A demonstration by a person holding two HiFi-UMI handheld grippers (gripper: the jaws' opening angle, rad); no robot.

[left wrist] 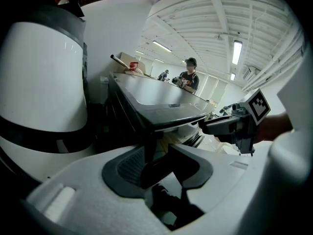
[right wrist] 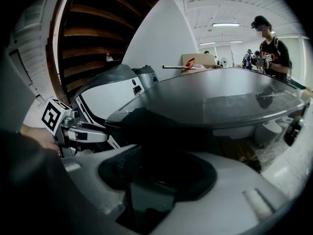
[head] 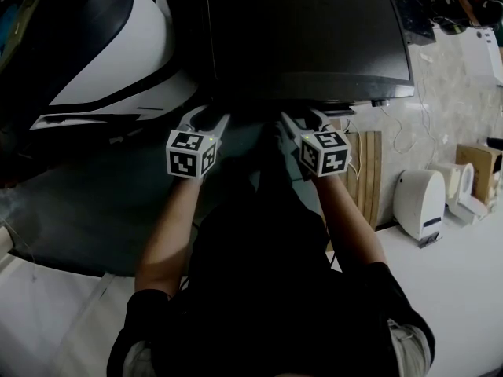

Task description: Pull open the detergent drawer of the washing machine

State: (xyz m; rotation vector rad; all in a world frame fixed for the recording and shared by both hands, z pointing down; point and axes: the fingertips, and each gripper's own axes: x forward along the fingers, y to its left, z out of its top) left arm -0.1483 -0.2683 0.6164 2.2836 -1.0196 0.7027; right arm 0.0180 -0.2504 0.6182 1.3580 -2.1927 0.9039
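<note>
The washing machine [head: 306, 30] is a dark box with a flat, glossy top, seen from above in the head view. Its front face, where a drawer would be, is hidden under the top's front edge [head: 314, 99]. My left gripper [head: 204, 121] and right gripper [head: 302, 121] hang side by side just before that edge, both open and holding nothing. In the left gripper view the machine's front corner [left wrist: 146, 119] stands ahead of the open left gripper [left wrist: 161, 160], with the right gripper [left wrist: 232, 125] beside it. The right gripper [right wrist: 156, 173] faces the same dark edge [right wrist: 161, 124].
A large white and black rounded machine [head: 118, 45] stands close on the left. To the right are a wooden slat panel [head: 365, 171], a white device [head: 419, 203], a cardboard box [head: 477, 167] and loose cables on the pale floor. People [left wrist: 189, 80] stand far behind.
</note>
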